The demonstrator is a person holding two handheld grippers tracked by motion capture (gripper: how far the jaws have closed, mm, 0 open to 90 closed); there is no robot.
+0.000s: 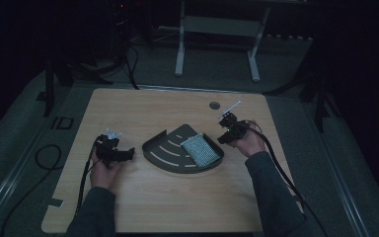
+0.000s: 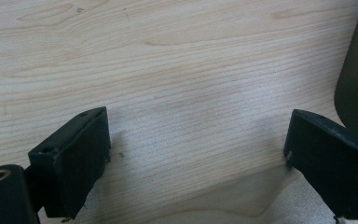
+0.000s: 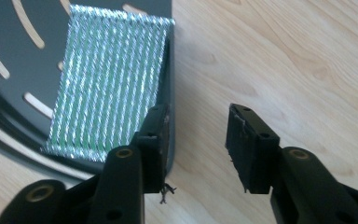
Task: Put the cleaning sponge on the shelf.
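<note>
Looking at a silvery-green woven pad point(image 3: 109, 84) lying flat in the dark slotted tray point(image 3: 9, 42), upper left of the right gripper view. In the high view it sits at the tray's right end, centre of frame, on the wooden table point(image 1: 143, 202).

My right gripper point(image 3: 196, 140) has its jaws apart with nothing between them, only bare wood in the gap. The left jaw overlaps the tray's wall just beside the pad's near right corner; can't tell if it touches.

My left gripper point(image 2: 196, 149) is also wide open over bare table, with the tray edge at the far right of its frame, well apart from the pad.

Handling guess: the pad looks light, thin and floppy, mesh-like, probably a bit slick on the foil side. It'll sag if pinched at a corner. Best hold is the near short edge, one jaw under and one over, tray wall permitting.
</note>
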